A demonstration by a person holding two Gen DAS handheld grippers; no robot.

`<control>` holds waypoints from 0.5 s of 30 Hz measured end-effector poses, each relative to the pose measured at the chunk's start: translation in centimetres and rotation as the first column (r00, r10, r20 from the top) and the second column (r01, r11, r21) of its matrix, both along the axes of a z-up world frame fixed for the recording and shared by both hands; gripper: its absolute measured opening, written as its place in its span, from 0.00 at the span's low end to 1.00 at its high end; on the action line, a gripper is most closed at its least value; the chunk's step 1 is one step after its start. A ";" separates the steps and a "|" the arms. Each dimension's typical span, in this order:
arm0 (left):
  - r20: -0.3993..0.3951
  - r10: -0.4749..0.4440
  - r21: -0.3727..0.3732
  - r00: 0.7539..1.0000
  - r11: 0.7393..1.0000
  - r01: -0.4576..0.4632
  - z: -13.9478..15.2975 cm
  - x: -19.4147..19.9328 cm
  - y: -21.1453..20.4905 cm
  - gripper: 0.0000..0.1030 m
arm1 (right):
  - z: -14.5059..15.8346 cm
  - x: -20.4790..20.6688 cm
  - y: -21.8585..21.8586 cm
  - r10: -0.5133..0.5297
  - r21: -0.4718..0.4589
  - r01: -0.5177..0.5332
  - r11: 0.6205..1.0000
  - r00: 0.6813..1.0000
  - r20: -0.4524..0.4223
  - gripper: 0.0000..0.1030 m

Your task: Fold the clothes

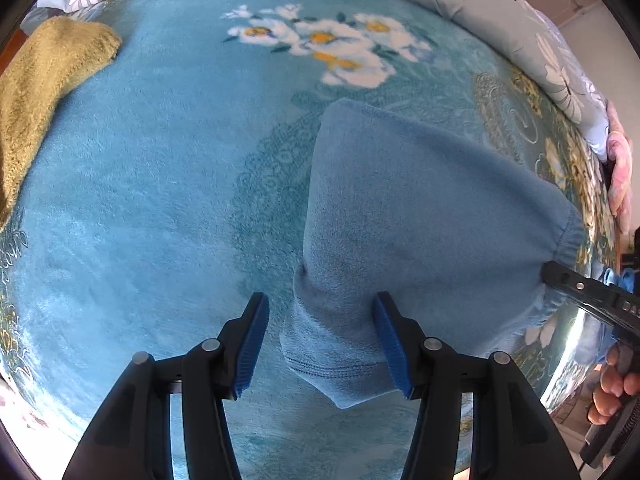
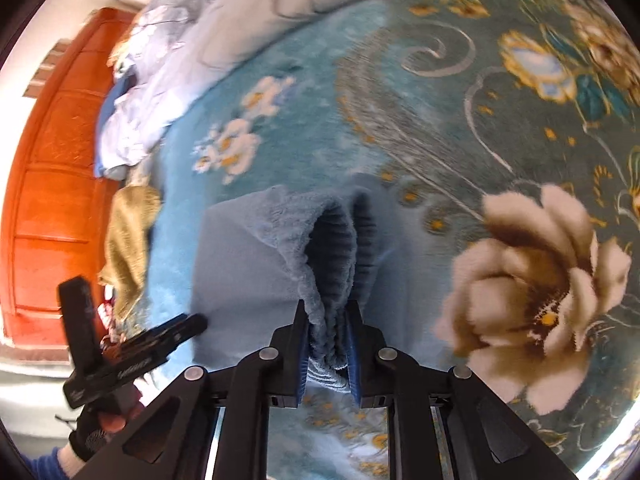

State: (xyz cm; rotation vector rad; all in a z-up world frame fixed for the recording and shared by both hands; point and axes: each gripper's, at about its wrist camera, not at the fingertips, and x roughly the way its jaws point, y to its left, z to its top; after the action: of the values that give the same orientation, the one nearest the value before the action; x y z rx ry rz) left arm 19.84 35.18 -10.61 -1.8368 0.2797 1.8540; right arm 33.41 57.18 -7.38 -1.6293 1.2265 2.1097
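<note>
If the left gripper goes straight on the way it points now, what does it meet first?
Most likely the blue fleece garment: its stitched hem lies between the open fingers of the left gripper, which points steeply down. Under it is the floral blanket. The depth to the cloth is unclear.

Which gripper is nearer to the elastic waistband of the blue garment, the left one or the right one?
Right. The right gripper is clamped on the waistband. The left gripper stands open over the hem at the garment's other end, away from the waistband.
</note>
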 end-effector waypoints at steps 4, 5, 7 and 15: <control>0.013 0.010 0.004 1.000 1.000 -0.010 -0.5 -0.3 -0.1 0.55 | -1.9 -0.2 0.4 -0.007 -0.014 0.007 1.000 1.000 0.022 0.17; 0.013 0.005 0.004 1.000 1.000 -0.005 -0.5 -0.3 0.0 0.55 | -2.0 -0.1 0.4 -0.007 -0.017 0.007 1.000 1.000 0.022 0.17; 0.007 -0.011 0.006 1.000 1.000 0.011 -0.3 -0.4 0.3 0.55 | -2.0 -0.1 0.5 -0.002 -0.015 0.002 1.000 1.000 0.021 0.21; -0.037 -0.050 0.037 0.998 0.998 0.051 2.5 -0.9 1.0 0.54 | 1.2 -0.2 -0.5 0.066 0.105 -0.071 0.992 0.997 0.051 0.44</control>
State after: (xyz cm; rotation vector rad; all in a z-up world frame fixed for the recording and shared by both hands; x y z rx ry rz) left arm 18.90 36.13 -8.06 -1.7567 0.2994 1.8472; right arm 33.21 56.66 -6.21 -1.6868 1.0384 2.1246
